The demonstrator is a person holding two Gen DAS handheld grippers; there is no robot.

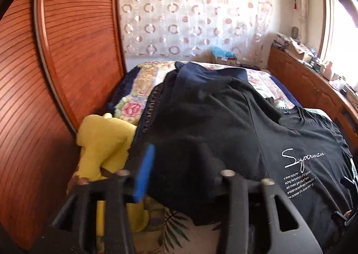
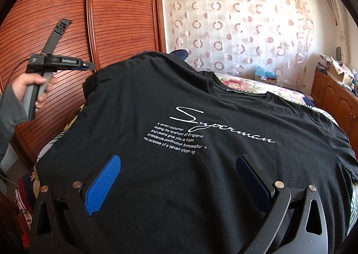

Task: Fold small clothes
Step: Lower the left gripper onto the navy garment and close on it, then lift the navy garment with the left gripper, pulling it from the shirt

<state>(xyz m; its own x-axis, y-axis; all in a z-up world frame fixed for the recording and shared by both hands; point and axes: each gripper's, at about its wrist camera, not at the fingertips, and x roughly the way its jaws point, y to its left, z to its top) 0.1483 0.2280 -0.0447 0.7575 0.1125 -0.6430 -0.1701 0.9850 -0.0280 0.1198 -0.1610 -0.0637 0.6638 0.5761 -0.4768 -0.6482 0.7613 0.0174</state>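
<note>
- the t-shirt (image 2: 156, 102) is black, with white script "Superman" and small white print lines under it
- past the t-shirt's collar there's a dark navy garment (image 1: 210, 73)
- left of the t-shirt sits a bright yellow cloth (image 1: 100, 142)
- under the t-shirt, the bedspread (image 1: 134, 106) is cream with pink roses, green leaves and a navy border
- the gripper pads (image 2: 105, 182) over the t-shirt's hem are vivid blue with a fine dotted texture, frames black
- behind the t-shirt, the curtain (image 2: 235, 30) is sheer white with brownish-pink rings and dots
- the wardrobe doors (image 2: 120, 14) left of the t-shirt are reddish-brown, slatted with dark stripes
- the sleeve (image 2: 9, 111) at far left is grey-green
</note>
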